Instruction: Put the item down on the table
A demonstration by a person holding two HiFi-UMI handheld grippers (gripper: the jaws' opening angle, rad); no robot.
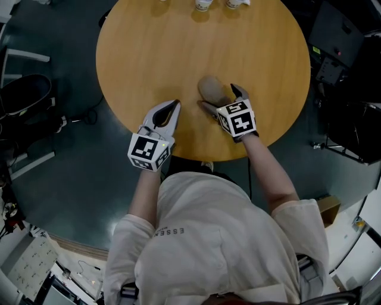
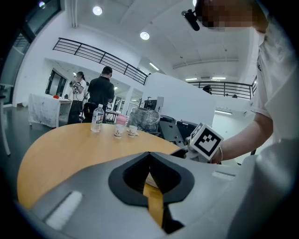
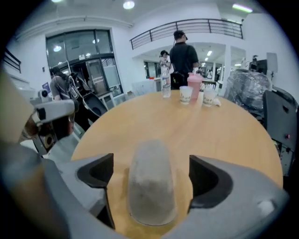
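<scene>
A grey-brown, rounded oblong item (image 1: 210, 88) (image 3: 150, 184) lies on the round wooden table (image 1: 178, 47). My right gripper (image 1: 219, 96) (image 3: 152, 176) is open around it, with the jaws on either side and a gap of bare table between each pad and the item. My left gripper (image 1: 173, 106) (image 2: 149, 156) is shut with nothing in it; it hovers over the table's near edge, to the left of the item. In the left gripper view, the right gripper's marker cube (image 2: 205, 140) shows at the right.
At the table's far edge stand a clear bottle (image 3: 165, 84), a pink cup (image 3: 194, 85) and small white cups (image 3: 185, 94) (image 1: 202, 5). People (image 3: 182, 51) stand beyond the table. A dark chair (image 1: 24, 95) is on the floor at left and equipment (image 1: 333, 65) at right.
</scene>
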